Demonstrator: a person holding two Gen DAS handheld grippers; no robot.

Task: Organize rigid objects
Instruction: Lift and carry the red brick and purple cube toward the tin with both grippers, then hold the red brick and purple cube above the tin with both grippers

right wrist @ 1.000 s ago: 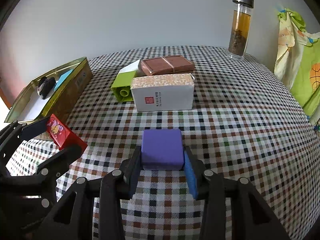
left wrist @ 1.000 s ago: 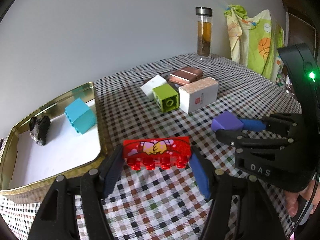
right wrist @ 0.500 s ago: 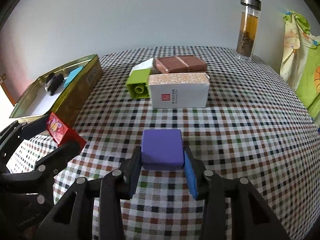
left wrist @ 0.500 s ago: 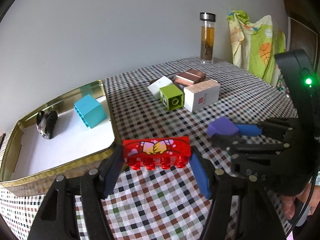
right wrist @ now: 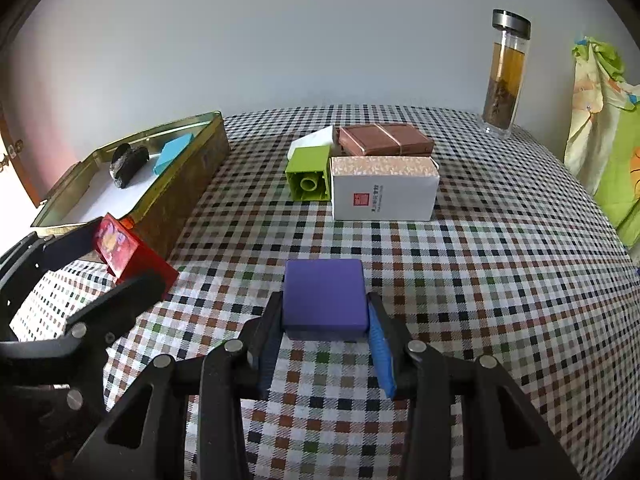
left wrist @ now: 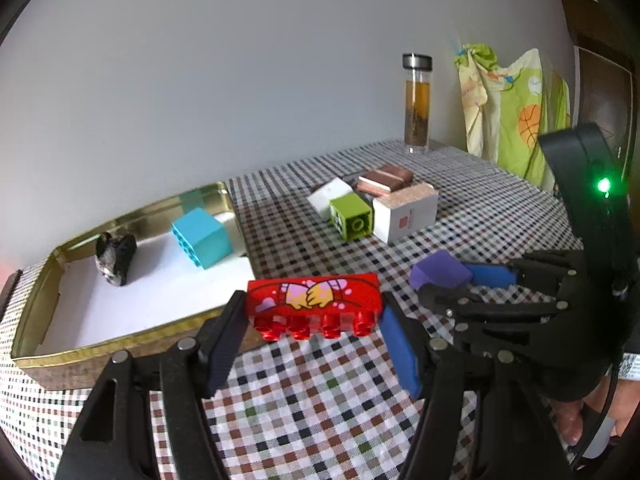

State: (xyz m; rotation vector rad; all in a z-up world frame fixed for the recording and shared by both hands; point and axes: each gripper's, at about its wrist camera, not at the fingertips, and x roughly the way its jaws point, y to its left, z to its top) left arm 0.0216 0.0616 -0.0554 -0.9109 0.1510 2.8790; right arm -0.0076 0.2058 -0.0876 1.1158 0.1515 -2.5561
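Observation:
My left gripper is shut on a red toy brick with a cartoon print, held above the checked cloth beside the near right corner of the gold tin tray. The red brick also shows in the right wrist view. My right gripper is shut on a purple block, held above the cloth to the right of the left gripper; the purple block also shows in the left wrist view. The tray holds a teal brick and a dark stone.
On the cloth behind lie a green brick, a white speckled-top box, a brown box and a white block. A glass tea bottle stands at the back right. A patterned cloth hangs beyond the table.
Both grippers have risen and drawn back with their blocks still held. The tray and the group of boxes now sit farther off and lower in view.

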